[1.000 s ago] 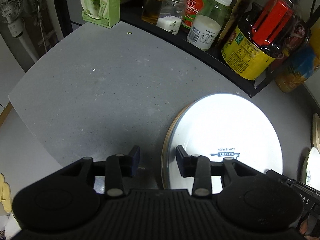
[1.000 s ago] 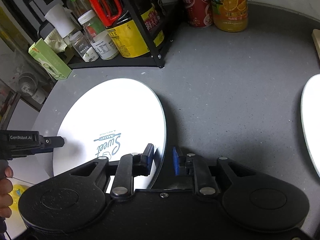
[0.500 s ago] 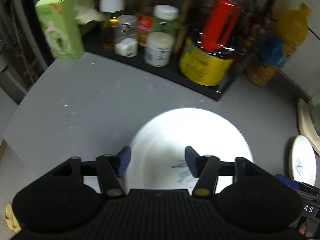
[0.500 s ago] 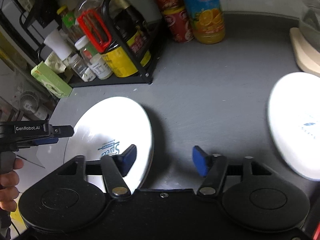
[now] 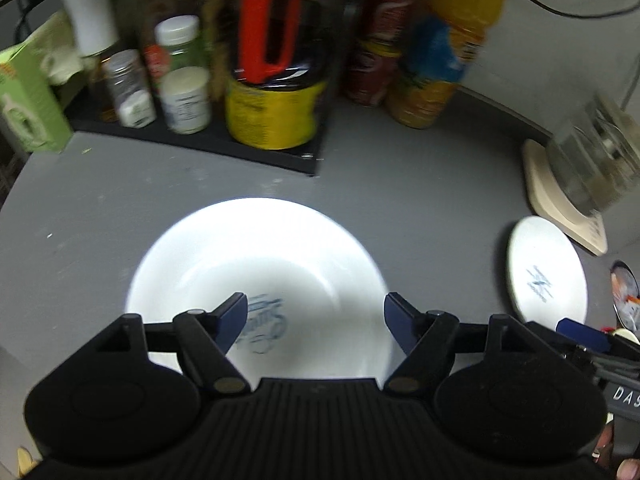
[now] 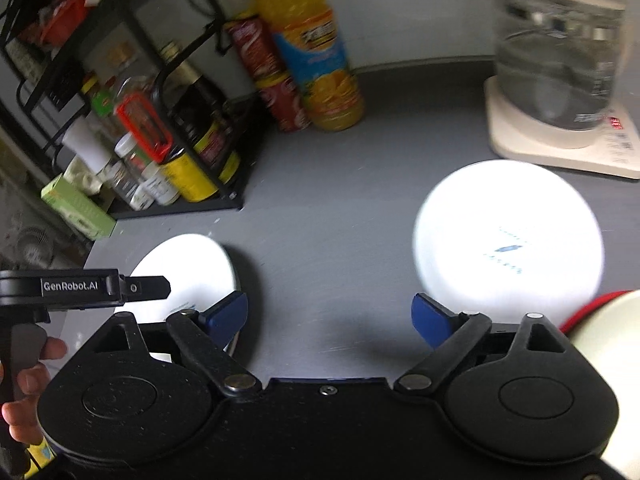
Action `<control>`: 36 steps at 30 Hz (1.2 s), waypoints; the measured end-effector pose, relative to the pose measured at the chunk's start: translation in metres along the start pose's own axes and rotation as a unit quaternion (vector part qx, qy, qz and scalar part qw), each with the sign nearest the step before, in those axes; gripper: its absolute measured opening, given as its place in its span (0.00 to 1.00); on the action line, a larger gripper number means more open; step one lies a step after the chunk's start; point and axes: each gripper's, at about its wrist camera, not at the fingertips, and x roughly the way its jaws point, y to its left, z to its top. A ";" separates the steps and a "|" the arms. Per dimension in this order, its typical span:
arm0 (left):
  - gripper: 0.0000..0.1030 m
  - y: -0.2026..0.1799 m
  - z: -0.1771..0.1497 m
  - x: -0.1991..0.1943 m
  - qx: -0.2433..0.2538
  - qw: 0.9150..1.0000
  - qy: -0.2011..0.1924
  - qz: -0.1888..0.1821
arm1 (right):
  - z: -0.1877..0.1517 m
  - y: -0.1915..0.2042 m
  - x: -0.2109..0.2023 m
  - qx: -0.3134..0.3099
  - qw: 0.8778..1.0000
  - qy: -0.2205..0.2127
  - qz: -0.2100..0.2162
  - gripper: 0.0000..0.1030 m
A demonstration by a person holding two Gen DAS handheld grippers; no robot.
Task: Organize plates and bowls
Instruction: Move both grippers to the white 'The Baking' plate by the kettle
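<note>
My left claw [image 5: 316, 316] hangs spread above the big white plate [image 5: 256, 264] lying flat on the grey counter [image 5: 100, 208]; my right claw [image 6: 330, 318] is spread too, empty. I judge I'm between placements: next, the smaller plate [image 6: 508, 232] near the kettle base [image 6: 560, 148].

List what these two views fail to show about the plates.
- Left wrist view: blue print on the large white plate is blurred and partly covered by the open left gripper.
- Left wrist view: small white plate print is too small to read.
- Right wrist view: glare washes out both plates; the open right gripper covers the large plate's near edge.
</note>
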 end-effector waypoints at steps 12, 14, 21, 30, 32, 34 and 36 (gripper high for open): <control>0.71 -0.062 0.015 0.012 0.055 0.997 0.008 -0.054 | 0.011 -0.049 -0.032 0.058 0.996 -0.040 -0.057 0.89; 0.71 -0.072 0.017 0.016 0.065 0.996 0.009 -0.061 | 0.012 -0.058 -0.036 0.070 0.994 -0.045 -0.066 0.89; 0.71 -0.104 0.028 0.034 0.092 0.992 0.022 -0.082 | 0.017 -0.084 -0.040 0.111 0.988 -0.054 -0.097 0.89; 0.71 -0.134 0.041 0.066 0.110 0.986 0.055 -0.115 | 0.017 -0.116 -0.032 0.171 0.977 -0.047 -0.122 0.89; 0.71 -0.140 0.043 0.072 0.115 0.984 0.061 -0.121 | 0.018 -0.121 -0.029 0.180 0.975 -0.046 -0.125 0.89; 0.71 -0.145 0.046 0.079 0.118 0.983 0.066 -0.125 | 0.020 -0.126 -0.027 0.187 0.973 -0.042 -0.130 0.88; 0.71 -0.150 0.048 0.086 0.117 0.982 0.073 -0.131 | 0.022 -0.132 -0.024 0.200 0.970 -0.038 -0.131 0.86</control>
